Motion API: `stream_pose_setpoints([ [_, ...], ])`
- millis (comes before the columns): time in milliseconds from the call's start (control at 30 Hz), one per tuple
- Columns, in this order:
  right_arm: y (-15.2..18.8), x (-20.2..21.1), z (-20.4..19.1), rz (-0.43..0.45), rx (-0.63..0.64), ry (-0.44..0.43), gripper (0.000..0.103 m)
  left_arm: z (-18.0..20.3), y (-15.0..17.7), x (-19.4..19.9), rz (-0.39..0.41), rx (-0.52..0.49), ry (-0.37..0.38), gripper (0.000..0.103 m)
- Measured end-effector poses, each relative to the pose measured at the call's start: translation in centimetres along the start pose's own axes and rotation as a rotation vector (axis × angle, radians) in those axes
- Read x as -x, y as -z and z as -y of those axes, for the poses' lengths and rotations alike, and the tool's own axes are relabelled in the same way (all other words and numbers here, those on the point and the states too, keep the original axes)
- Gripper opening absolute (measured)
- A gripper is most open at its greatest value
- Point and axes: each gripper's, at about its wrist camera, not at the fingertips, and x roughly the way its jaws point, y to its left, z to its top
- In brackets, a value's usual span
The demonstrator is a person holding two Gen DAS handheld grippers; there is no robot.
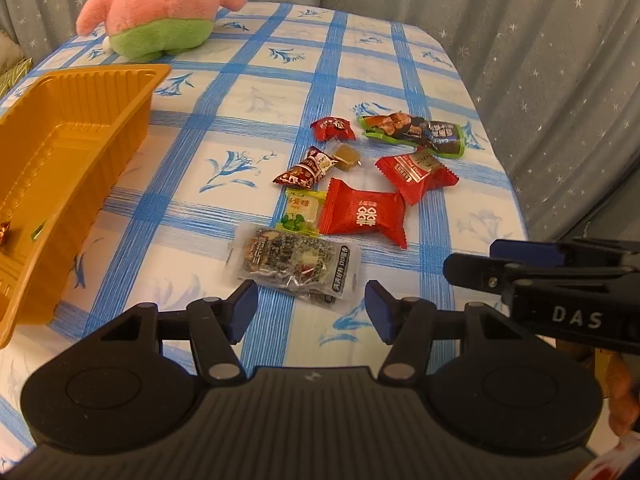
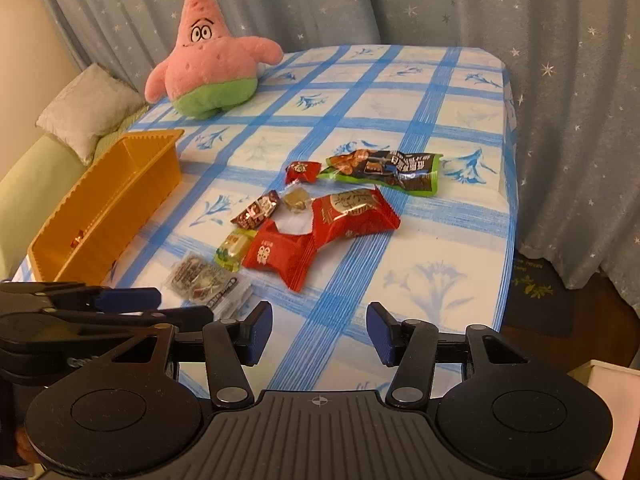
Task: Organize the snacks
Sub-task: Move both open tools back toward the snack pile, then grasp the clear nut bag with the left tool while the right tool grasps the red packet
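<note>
Several wrapped snacks lie together on the blue-checked tablecloth (image 1: 248,120). Among them are a clear packet of dark snack (image 1: 292,264) (image 2: 204,280), a big red pouch (image 1: 362,212) (image 2: 280,256), a second red packet (image 1: 416,172) and a long green-edged packet (image 1: 416,134) (image 2: 384,170). An orange tray (image 1: 80,120) (image 2: 120,184) stands to their left, with a small wrapped piece (image 2: 78,238) inside. My left gripper (image 1: 312,308) hangs open and empty just short of the clear packet. Over the table's near part, my right gripper (image 2: 320,332) is open and empty too.
A pink star plush (image 1: 160,8) (image 2: 212,64) sits at the table's far left corner. A pale cushion (image 2: 88,108) lies off the left side. Starry curtains close the back and right. The table's right edge drops to a dark floor mat (image 2: 536,288).
</note>
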Motion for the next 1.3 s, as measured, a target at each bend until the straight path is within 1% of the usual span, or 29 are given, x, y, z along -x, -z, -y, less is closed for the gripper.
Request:
stream_pose_setpoints([
  [200,-0.4,-0.3,-0.1,0.006,0.003,-0.009,0.053,0.0,0.0,-1.2,-0.008,-0.019,-0.033,0.056],
  [267,-0.5,-0.4,-0.3,0.007,0.011,-0.018,0.053,-0.4,0.0,-1.3,-0.009,-0.012,-0.036,0.057],
  [400,-0.9,-0.8,-0.9,0.006,0.035,-0.031,0.053,-1.6,0.0,-1.1,0.001,0.009,-0.071,0.057],
  [600,-1.7,-1.7,-2.1,0.019,0.105,-0.055,0.053,-4.1,-0.3,-1.2,0.015,0.054,-0.15,0.057],
  [767,-2.9,-2.9,-3.0,0.041,0.175,-0.079,0.053,-5.4,-0.6,-1.1,0.024,0.074,-0.189,0.057],
  [967,-4.0,-5.4,-3.4,0.031,0.249,-0.104,0.053,-5.5,-0.6,-0.9,0.023,0.077,-0.173,0.057],
  [1100,-4.2,-7.0,-3.4,-0.003,0.28,-0.11,0.053,-5.3,-0.6,-0.5,0.024,0.072,-0.155,0.057],
  [1300,-3.8,-7.6,-3.7,-0.042,0.328,-0.135,0.052,-5.3,-1.1,0.0,0.037,0.063,-0.134,0.057],
])
